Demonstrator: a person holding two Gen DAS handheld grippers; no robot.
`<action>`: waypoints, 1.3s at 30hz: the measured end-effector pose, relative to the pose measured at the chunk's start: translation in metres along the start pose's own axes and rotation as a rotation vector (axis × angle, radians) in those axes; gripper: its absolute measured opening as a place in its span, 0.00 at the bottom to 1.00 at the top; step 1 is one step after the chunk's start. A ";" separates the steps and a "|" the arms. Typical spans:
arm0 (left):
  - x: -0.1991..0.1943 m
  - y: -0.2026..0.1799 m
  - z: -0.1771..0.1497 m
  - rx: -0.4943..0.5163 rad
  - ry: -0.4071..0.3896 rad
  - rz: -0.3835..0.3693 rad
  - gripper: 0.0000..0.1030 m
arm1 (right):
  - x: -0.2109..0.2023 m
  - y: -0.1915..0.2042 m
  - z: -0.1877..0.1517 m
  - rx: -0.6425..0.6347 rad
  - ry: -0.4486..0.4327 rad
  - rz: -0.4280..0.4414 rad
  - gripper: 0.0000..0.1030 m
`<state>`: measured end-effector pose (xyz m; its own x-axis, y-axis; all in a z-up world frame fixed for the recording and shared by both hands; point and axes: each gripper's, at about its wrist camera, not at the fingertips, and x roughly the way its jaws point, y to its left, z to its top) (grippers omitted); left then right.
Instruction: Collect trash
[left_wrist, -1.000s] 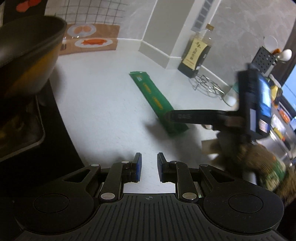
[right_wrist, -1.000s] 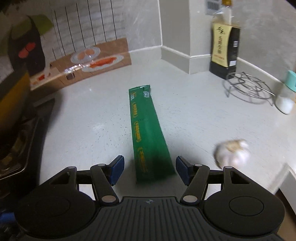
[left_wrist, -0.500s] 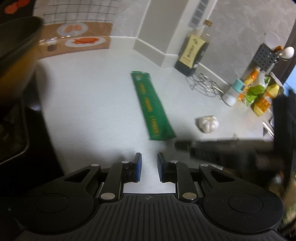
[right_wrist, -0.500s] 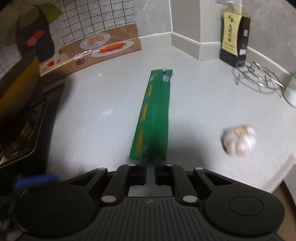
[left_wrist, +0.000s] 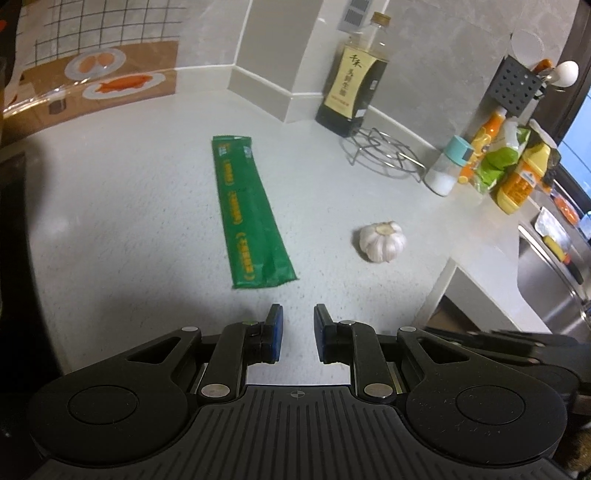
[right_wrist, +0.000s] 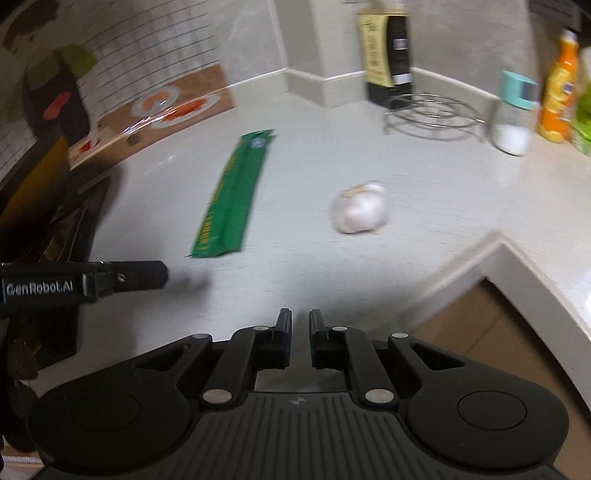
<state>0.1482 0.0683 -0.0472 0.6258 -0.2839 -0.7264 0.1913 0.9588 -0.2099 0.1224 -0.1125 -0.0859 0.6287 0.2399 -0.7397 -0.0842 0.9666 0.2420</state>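
Scanning bench (left_wrist: 129, 203) left to right: dark stove edge far left, then green wrapper (left_wrist: 251, 214) lying flat mid-bench, long axis running away toward the wall, near short end closest to the tongs. Garlic bulb (left_wrist: 382, 242) to its right, apart, not touching. Wire rack (left_wrist: 384, 155), sauce bottle (left_wrist: 351, 88) and salt shaker (left_wrist: 447, 166) further right along the wall.

Left tongs (left_wrist: 297, 314): released, narrow gap, nothing between pads, hovering short of wrapper's near end. Right tongs (right_wrist: 297, 317): clenched to a sliver, empty, back near the bench edge.

Handling guess: thin film, very light, limp, likely slick, lying flat so little to get under. Looks slightly puffed at the near end. Best to take hold there, pinching across that short edge with pads pressed down to the bench. Expect droop and flapping when lifted. Garlic probably not trash; leave alone.
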 end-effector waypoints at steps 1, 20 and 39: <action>0.002 -0.002 0.002 0.003 0.000 0.003 0.20 | -0.002 -0.006 -0.001 0.012 -0.005 -0.004 0.15; 0.121 0.013 0.097 0.014 -0.065 0.210 0.20 | -0.029 -0.041 -0.005 -0.016 -0.113 -0.120 0.51; 0.075 0.011 0.028 0.121 0.009 0.151 0.21 | 0.000 -0.032 -0.002 -0.026 -0.069 -0.049 0.57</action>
<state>0.2188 0.0576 -0.0861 0.6475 -0.1363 -0.7498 0.1853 0.9825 -0.0185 0.1236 -0.1431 -0.0946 0.6841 0.1862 -0.7052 -0.0716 0.9793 0.1891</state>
